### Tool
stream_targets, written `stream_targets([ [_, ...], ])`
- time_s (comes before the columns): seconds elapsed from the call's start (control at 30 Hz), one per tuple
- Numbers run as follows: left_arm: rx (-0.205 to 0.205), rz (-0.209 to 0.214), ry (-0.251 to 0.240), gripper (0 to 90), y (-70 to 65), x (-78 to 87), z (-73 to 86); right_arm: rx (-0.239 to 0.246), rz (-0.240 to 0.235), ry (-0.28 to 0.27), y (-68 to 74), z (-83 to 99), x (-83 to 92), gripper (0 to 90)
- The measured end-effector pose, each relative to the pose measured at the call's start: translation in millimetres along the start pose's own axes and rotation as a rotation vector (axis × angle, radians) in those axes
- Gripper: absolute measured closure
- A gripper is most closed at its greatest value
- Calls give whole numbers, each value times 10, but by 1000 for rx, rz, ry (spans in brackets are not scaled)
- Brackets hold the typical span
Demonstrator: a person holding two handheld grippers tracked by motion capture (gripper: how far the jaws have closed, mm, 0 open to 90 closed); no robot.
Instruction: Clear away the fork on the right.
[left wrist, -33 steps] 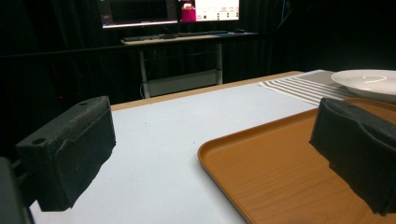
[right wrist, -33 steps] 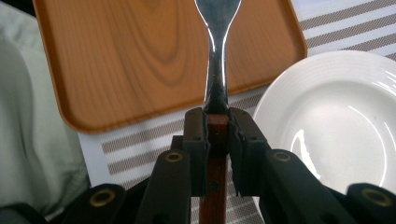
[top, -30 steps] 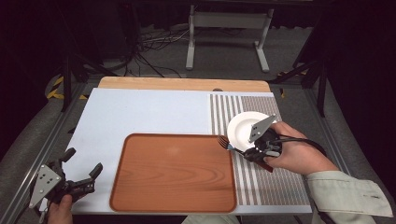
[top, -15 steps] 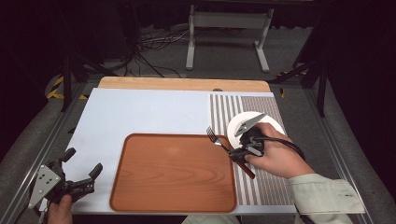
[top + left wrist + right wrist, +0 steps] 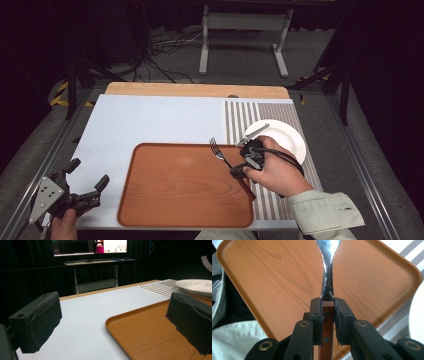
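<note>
Since a second ago, your right claw [image 5: 239, 170] has carried the fork [image 5: 225, 159] leftward off the white plate [image 5: 292, 140], so it now hangs over the right edge of the brown tray [image 5: 175, 195]. From the left: your left claw [image 5: 87, 192] waits at the near-left corner of the pale surface [image 5: 150, 120], jaws spread wide with nothing between them. The tray lies centre-front. Your right claw pinches the fork's wooden handle, tines pointing away. The plate rests on the striped mat [image 5: 250, 115]. Behind, the room is dark, with cables [image 5: 160, 50] and a metal stand [image 5: 240, 35] on the floor.
</note>
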State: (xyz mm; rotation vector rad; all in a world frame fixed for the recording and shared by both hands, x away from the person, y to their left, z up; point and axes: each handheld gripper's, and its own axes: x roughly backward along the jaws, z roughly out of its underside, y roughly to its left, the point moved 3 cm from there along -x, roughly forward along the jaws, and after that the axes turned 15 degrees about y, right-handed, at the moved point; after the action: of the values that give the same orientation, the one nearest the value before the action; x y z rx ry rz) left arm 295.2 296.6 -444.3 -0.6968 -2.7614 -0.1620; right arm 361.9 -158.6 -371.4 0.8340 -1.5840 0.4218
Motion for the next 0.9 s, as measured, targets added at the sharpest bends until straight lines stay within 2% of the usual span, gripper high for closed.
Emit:
stream_targets([
  [0.4,4,1,-2,9,14,13,-8,-100,-32,31,60,-99,-247,783],
  [0.57,4,3,-2,9,15,16,-10,-146,-50,48,41,-98,-363,783],
  [0.9,6,5,-1,9,15,15,-11,-220,-40,90,2,-76,-494,783],
])
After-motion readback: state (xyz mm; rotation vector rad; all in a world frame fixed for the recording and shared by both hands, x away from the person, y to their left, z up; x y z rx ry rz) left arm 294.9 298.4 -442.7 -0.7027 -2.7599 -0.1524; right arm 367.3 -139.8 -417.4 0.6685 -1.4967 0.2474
